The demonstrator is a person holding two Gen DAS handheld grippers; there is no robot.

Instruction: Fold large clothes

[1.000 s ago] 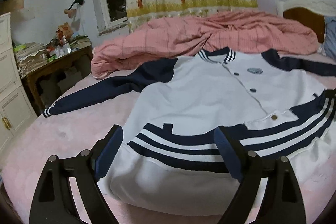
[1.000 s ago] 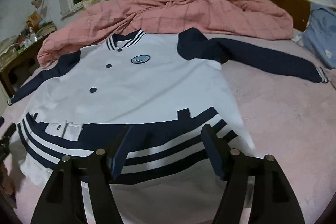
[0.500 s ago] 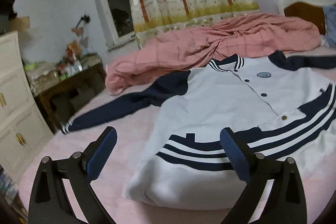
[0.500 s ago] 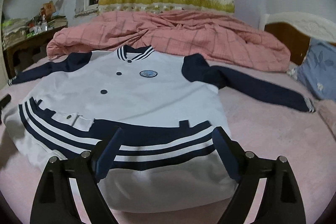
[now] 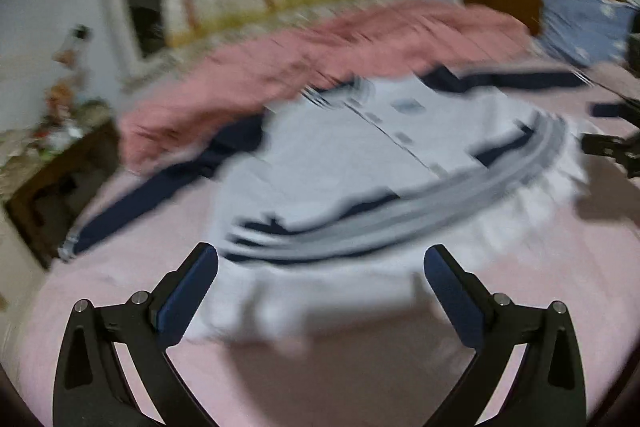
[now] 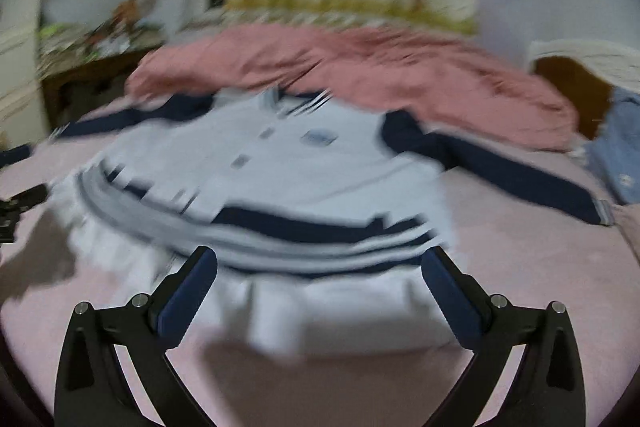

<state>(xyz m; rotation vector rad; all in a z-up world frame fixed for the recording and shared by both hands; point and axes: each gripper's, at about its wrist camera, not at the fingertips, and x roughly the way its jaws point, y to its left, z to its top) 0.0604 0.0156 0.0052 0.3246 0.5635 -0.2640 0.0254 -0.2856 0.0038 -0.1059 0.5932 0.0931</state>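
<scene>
A white jacket with navy sleeves and navy hem stripes lies spread flat, front up, on the pink bed; it also shows in the right wrist view. Both views are motion-blurred. My left gripper is open and empty, just short of the jacket's hem near its left corner. My right gripper is open and empty, just short of the hem near its right side. The right gripper shows at the right edge of the left wrist view, the left gripper at the left edge of the right wrist view.
A crumpled pink quilt lies behind the jacket. A blue pillow and headboard are at the far right. A cluttered wooden table and white cabinet stand left of the bed. A window and curtain are behind.
Both grippers have drawn back and swung, so the jacket sits farther off and more of it shows. Both views are now blurred. Jaws remain open.
</scene>
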